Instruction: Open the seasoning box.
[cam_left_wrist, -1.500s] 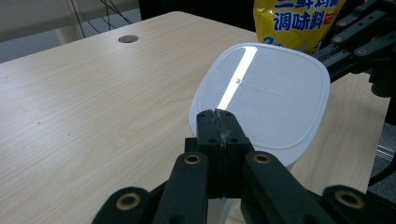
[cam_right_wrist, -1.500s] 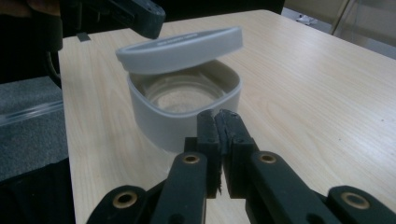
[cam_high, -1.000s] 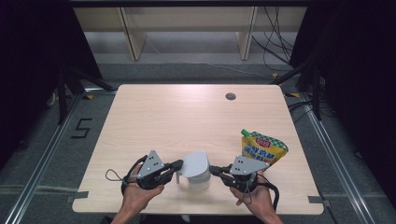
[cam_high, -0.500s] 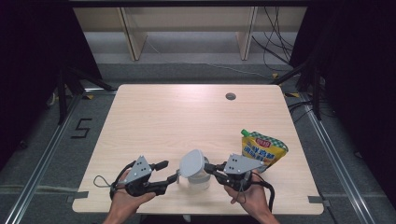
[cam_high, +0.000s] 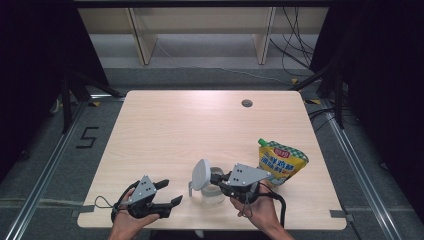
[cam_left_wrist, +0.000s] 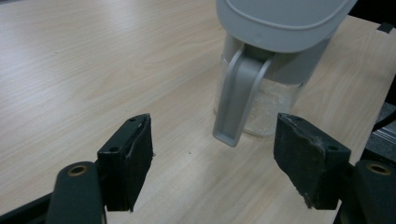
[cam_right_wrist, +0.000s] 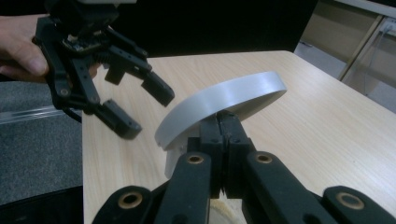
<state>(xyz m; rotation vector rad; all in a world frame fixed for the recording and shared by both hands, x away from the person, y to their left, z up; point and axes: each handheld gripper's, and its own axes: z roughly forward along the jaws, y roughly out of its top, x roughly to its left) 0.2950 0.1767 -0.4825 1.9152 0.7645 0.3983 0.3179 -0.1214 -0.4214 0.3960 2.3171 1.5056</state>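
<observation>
A small clear jar (cam_high: 213, 193) with white granules (cam_left_wrist: 271, 105) in it stands near the table's front edge. Its grey hinged lid (cam_high: 201, 174) is swung up and stands nearly upright. My right gripper (cam_high: 220, 180) is shut on the lid's edge; in the right gripper view the lid (cam_right_wrist: 224, 100) rises just above the closed gripper (cam_right_wrist: 223, 122). To the jar's left my left gripper (cam_high: 170, 192) is open and holds nothing. In the left gripper view, the jar's grey latch strip (cam_left_wrist: 237, 98) hangs down beyond the open gripper (cam_left_wrist: 214, 173), apart from both pads.
A yellow and green pouch (cam_high: 281, 161) lies to the right of the jar, close behind my right hand. The wooden table (cam_high: 190, 125) has a small round hole (cam_high: 246, 103) near its far edge. Wooden shelving (cam_high: 200, 30) stands beyond the table.
The right gripper has swung the lid up from lying flat to nearly upright. The left gripper has drawn back from the jar, leftward and toward the front edge.
</observation>
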